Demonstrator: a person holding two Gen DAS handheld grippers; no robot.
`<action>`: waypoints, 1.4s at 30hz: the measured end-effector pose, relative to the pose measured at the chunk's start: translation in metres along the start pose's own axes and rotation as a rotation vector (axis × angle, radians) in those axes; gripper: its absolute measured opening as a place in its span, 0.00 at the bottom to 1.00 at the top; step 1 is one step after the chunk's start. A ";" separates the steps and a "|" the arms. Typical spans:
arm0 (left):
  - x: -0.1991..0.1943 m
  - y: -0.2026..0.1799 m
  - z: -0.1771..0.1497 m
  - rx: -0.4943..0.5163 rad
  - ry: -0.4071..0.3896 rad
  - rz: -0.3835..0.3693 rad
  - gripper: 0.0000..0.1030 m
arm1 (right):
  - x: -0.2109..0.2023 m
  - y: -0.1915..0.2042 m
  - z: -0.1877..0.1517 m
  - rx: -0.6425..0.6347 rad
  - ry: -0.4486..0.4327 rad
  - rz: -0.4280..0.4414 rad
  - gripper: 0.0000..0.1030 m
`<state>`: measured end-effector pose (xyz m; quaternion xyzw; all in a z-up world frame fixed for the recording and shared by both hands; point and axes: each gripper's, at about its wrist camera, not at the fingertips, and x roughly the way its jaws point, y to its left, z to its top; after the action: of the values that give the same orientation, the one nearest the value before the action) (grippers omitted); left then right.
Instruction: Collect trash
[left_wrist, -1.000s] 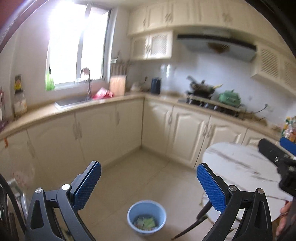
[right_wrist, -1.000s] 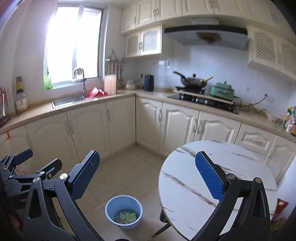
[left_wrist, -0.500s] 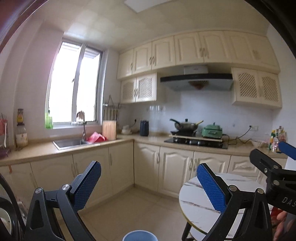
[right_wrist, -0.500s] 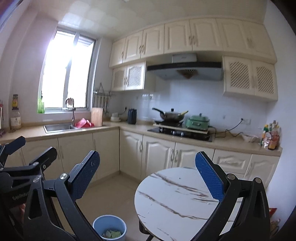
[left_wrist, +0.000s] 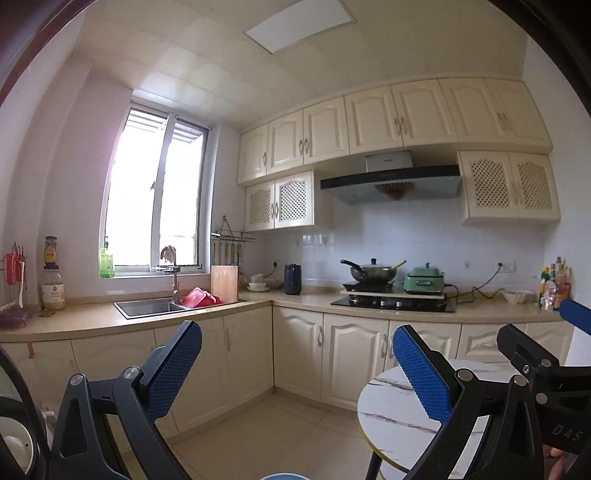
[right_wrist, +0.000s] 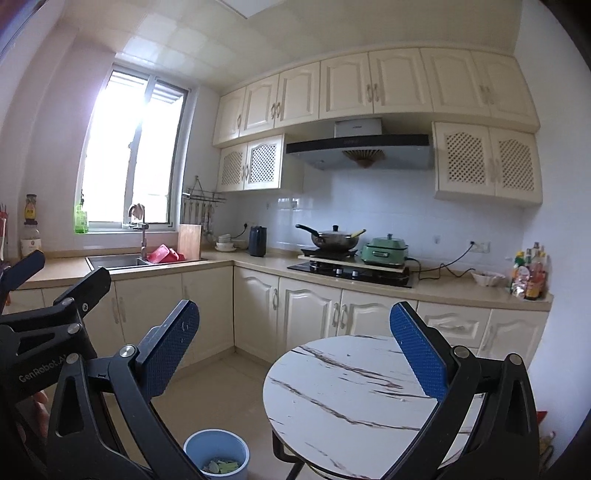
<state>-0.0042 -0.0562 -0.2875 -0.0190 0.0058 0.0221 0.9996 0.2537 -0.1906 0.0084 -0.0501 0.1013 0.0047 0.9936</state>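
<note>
Above the bin (right_wrist: 216, 456), both jaws wide, empty

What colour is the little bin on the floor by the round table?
Light blue. The bin shows best in the right wrist view, with greenish scraps inside.

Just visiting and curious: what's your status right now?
Left gripper and right gripper open, empty. Blue bin on floor beside round table, scraps inside. Nothing in the way.
</note>
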 end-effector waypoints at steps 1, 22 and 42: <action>0.000 -0.001 -0.001 0.004 0.002 -0.003 0.99 | -0.001 -0.001 -0.001 0.004 -0.001 0.000 1.00; 0.010 0.008 0.029 0.027 -0.004 -0.001 0.99 | -0.009 -0.004 -0.008 0.036 -0.045 -0.030 1.00; 0.042 0.039 0.057 0.046 -0.016 -0.004 0.99 | -0.007 -0.006 -0.013 0.039 -0.037 -0.035 1.00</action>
<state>0.0365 -0.0131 -0.2324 0.0043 -0.0018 0.0204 0.9998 0.2440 -0.1983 -0.0019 -0.0325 0.0822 -0.0137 0.9960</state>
